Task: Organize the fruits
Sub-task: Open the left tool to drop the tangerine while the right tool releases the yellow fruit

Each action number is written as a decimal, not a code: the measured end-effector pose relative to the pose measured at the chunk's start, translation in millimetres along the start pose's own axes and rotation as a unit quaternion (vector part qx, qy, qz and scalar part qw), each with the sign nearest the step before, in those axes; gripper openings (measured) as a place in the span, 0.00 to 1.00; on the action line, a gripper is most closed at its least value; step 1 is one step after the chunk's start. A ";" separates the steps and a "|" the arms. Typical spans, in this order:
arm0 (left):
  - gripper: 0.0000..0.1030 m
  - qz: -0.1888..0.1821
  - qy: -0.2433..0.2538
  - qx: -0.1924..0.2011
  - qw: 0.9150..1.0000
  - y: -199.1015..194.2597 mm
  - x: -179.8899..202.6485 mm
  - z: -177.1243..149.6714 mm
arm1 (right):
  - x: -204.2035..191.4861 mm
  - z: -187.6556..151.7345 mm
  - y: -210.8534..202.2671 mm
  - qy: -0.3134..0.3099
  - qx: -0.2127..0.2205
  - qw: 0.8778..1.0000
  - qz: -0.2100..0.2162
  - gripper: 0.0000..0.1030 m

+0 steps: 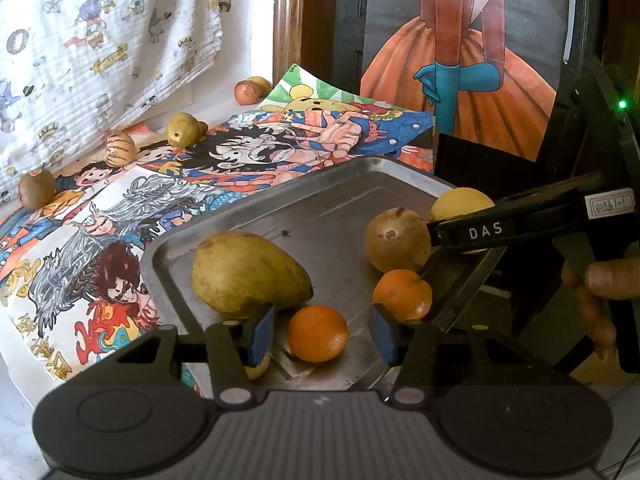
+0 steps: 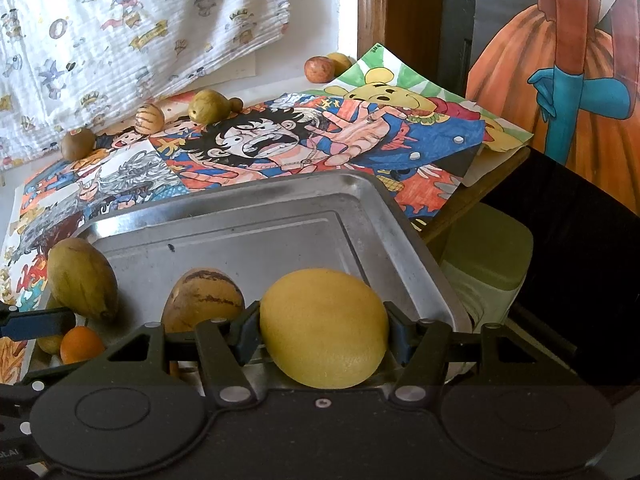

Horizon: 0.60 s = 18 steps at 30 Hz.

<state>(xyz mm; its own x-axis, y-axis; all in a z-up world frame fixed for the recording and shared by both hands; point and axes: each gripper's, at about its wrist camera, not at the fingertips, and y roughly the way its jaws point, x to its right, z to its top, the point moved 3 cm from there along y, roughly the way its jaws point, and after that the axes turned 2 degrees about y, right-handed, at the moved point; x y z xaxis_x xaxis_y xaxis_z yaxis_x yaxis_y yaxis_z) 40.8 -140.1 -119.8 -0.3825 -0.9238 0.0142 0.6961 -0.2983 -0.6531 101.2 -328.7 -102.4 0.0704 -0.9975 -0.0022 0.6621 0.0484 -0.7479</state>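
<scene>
The metal tray [image 2: 404, 216] is the collecting place, so the right gripper [image 2: 324, 330] grasps the yellow fruit [image 2: 324, 328] firmly at the tray's near right corner, probably to set it down. The left gripper [image 1: 322, 336] stands wide apart around an orange [image 1: 317, 333] on the tray's near edge, touching nothing.

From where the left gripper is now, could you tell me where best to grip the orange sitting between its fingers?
Grip the orange across its widest middle, coming straight forward. It is round and sits on the tray in line with the open left gripper. The mango lies close on the left, so keep that finger clear.
</scene>
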 end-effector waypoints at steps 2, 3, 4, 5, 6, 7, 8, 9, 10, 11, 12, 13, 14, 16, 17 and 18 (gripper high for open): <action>0.56 0.000 0.000 0.000 1.000 0.1 0.1 0.0 | 0.0 -0.2 -0.2 0.002 -0.001 1.000 0.001 0.62; 0.56 0.000 -0.001 0.000 1.000 -0.5 0.0 -0.2 | -0.4 -0.2 -0.6 0.001 -0.001 1.000 0.001 0.62; 0.56 0.000 0.000 0.000 1.000 0.0 0.1 -0.1 | 0.1 -0.3 -1.0 0.001 -0.002 1.000 0.001 0.62; 0.56 0.000 0.000 0.000 1.000 -0.1 0.0 -0.1 | -0.8 -0.1 -2.2 0.000 0.000 1.000 0.000 0.63; 0.57 0.000 0.000 0.000 1.000 -0.9 -0.1 -0.3 | -0.7 0.4 -3.3 0.000 0.004 1.000 -0.003 0.64; 0.57 0.000 0.000 0.000 1.000 -0.3 -0.2 0.5 | 0.1 1.3 -4.7 0.001 0.007 1.000 -0.003 0.67; 0.57 0.000 0.000 0.000 1.000 -0.9 0.1 0.5 | 0.2 2.4 -6.3 0.002 0.010 1.000 -0.004 0.68; 0.57 0.000 0.000 0.001 1.000 -1.1 -0.1 0.5 | 0.8 3.1 -7.7 0.001 0.012 1.000 -0.005 0.69; 0.58 0.000 -0.001 0.001 1.000 -1.1 -0.3 0.5 | 1.6 3.9 -8.6 0.001 0.013 1.000 -0.005 0.69; 0.58 -0.001 -0.001 0.001 1.000 -2.0 0.0 0.4 | 1.7 4.5 -9.7 0.001 0.014 1.000 -0.006 0.70; 0.59 0.000 -0.001 0.001 1.000 -2.2 0.0 0.4 | 1.7 5.1 -10.8 0.000 0.016 1.000 -0.006 0.71; 0.59 0.000 -0.002 0.002 1.000 -2.9 0.2 0.8 | 2.4 5.8 -11.9 0.000 0.016 1.000 -0.006 0.72; 0.60 0.000 -0.003 0.002 1.000 -3.9 0.1 0.9 | 1.9 6.1 -12.9 0.000 0.017 1.000 -0.006 0.73; 0.63 0.001 -0.004 0.004 1.000 -6.4 0.1 1.1 | 2.3 7.0 -14.4 0.000 0.019 1.000 -0.006 0.77; 0.65 0.001 -0.005 0.006 1.000 -7.2 0.2 1.2 | 1.6 7.2 -15.6 0.000 0.020 1.000 -0.006 0.79; 0.68 0.001 -0.004 0.007 1.000 -8.5 0.3 1.3 | 1.1 7.7 -17.4 0.000 0.022 1.000 -0.006 0.79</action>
<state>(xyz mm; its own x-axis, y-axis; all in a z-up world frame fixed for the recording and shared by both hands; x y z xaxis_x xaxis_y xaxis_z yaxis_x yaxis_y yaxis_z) 35.6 -138.1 -113.3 -0.3752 -0.9268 0.0191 0.7059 -0.2990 -0.6421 95.5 -330.2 -84.3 0.0620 -0.9980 0.0071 0.6946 0.0380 -0.7184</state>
